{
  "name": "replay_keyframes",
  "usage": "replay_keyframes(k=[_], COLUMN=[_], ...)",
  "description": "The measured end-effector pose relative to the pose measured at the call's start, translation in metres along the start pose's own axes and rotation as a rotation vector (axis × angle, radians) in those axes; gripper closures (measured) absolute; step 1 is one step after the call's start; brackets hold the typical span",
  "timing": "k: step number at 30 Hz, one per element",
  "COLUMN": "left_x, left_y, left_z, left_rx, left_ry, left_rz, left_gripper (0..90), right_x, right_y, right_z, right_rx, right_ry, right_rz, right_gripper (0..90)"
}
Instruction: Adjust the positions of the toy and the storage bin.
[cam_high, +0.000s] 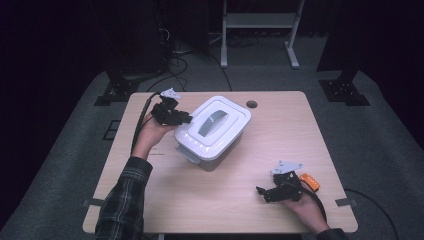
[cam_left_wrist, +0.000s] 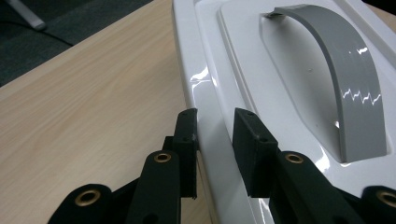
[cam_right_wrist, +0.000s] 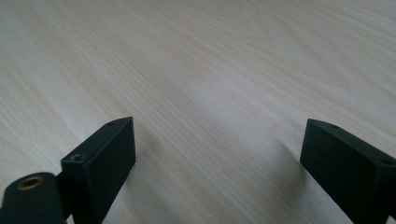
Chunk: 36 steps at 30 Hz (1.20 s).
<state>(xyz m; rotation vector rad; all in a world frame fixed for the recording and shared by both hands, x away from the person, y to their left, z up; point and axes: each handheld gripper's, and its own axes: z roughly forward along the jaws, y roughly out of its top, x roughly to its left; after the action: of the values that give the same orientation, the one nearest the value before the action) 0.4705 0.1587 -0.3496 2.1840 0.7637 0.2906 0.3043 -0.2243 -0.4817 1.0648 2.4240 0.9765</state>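
Note:
A white storage box (cam_high: 220, 142) with a white lid (cam_left_wrist: 243, 56) and a grey arched handle (cam_left_wrist: 348, 79) stands a little left of the middle of the wooden table (cam_high: 280, 135). My left gripper (cam_high: 186, 120) is at the box's left side. In the left gripper view its jaws (cam_left_wrist: 215, 133) straddle the lid's raised rim, one outside and one on top, shut on it. My right gripper (cam_high: 260, 192) rests low near the table's front right, apart from the box. The right gripper view shows it (cam_right_wrist: 217, 149) wide open over bare wood.
A round cable hole (cam_high: 251, 104) lies in the table's far edge behind the box. Bare tabletop stretches right of the box and along the front. Dark carpet, stand legs (cam_high: 292, 55) and cables (cam_high: 175, 60) lie beyond the table.

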Motion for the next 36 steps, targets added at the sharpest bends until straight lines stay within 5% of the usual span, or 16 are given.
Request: replay_keyframes(k=[10,18,27,36], left_x=[-0.024,-0.036,-0.048,-0.057], left_y=[0.004,0.007,0.010,0.013], left_z=[0.008,0.012,0.016,0.019], left_rx=[-0.010,-0.006,-0.002,0.008], left_ry=[-0.031,-0.060,-0.100,-0.106], left_rz=[0.030,0.050,0.075,0.098], left_gripper=[70.6,70.5,69.9,69.5], right_x=[-0.011,-0.039,-0.074,-0.100], right_y=[0.030,0.076,0.121,0.135], right_z=[-0.025,-0.046,-0.055,-0.034], right_rx=[-0.053,-0.122,-0.199,-0.142], right_ry=[0.040,-0.010,-0.042,-0.016], right_rz=[0.020,0.046,0.071,0.114], right_gripper=[9.5,13.8,38.1,56.3])
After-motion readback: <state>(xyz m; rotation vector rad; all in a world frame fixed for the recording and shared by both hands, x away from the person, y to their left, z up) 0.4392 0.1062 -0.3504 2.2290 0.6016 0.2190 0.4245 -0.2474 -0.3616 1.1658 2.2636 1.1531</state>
